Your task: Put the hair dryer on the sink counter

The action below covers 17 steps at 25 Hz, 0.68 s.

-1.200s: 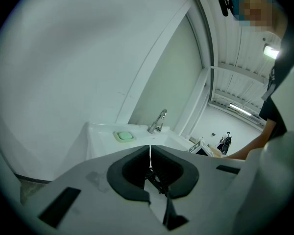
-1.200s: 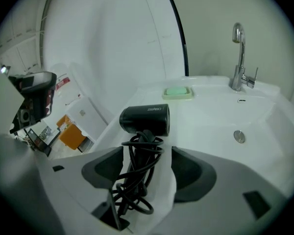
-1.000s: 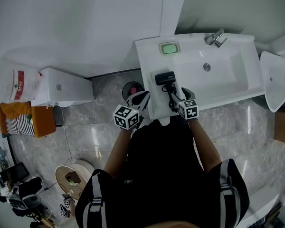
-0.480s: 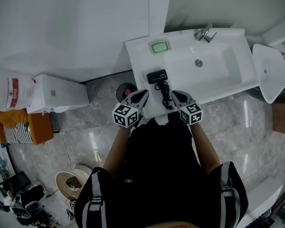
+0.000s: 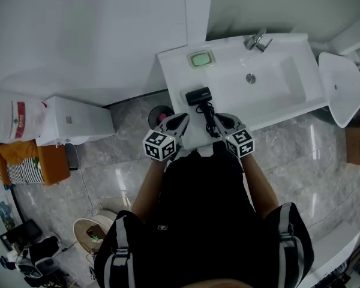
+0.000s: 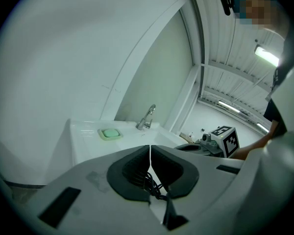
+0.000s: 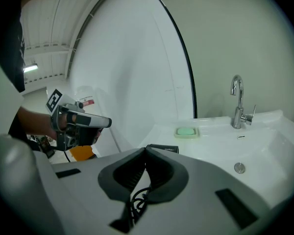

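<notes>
My black hair dryer (image 5: pixel 198 96) lies on the white sink counter (image 5: pixel 173 71), its cord (image 5: pixel 209 117) trailing between my left gripper (image 5: pixel 181 119) and right gripper (image 5: pixel 221 119), both with jaws together and empty, the right's just closed.

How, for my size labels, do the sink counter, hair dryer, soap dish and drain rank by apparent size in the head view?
sink counter
hair dryer with cord
soap dish (about equal to the dryer's body alone)
drain

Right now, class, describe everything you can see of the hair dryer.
The hair dryer is black, looks plastic, with a boxy body lying flat on the white sink counter, left of the basin and nearer the person than the green soap dish. Its dark cord trails toward the counter's front edge.
</notes>
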Motion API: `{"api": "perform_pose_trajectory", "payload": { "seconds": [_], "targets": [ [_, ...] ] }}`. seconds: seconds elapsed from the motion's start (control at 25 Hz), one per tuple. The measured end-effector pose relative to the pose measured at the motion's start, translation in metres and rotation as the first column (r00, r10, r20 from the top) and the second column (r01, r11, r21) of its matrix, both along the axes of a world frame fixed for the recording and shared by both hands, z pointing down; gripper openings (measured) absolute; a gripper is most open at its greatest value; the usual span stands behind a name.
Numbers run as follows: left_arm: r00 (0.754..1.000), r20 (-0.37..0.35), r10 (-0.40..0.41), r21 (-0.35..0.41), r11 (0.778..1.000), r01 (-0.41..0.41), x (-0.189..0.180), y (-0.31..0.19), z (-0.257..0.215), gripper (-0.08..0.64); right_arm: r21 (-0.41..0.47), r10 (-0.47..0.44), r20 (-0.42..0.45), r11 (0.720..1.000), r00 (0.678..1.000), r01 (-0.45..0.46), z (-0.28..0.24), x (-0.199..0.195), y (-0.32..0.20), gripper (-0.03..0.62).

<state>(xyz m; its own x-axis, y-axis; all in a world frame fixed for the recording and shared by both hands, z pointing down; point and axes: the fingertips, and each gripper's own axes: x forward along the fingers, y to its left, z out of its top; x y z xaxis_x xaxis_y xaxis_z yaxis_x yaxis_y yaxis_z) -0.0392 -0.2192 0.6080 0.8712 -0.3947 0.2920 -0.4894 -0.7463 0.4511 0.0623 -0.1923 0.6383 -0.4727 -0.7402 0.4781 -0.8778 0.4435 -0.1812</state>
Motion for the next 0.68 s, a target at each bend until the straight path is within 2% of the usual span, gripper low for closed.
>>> {"api": "perform_pose_trajectory", "payload": {
  "seconds": [0.68],
  "targets": [
    [1.000, 0.000, 0.012, -0.012, 1.000, -0.012, -0.005, -0.002, 0.003, 0.020, -0.048, 0.008, -0.007, 0.999, 1.000, -0.008, 0.016, -0.007, 0.000, 0.058]
  ]
}}
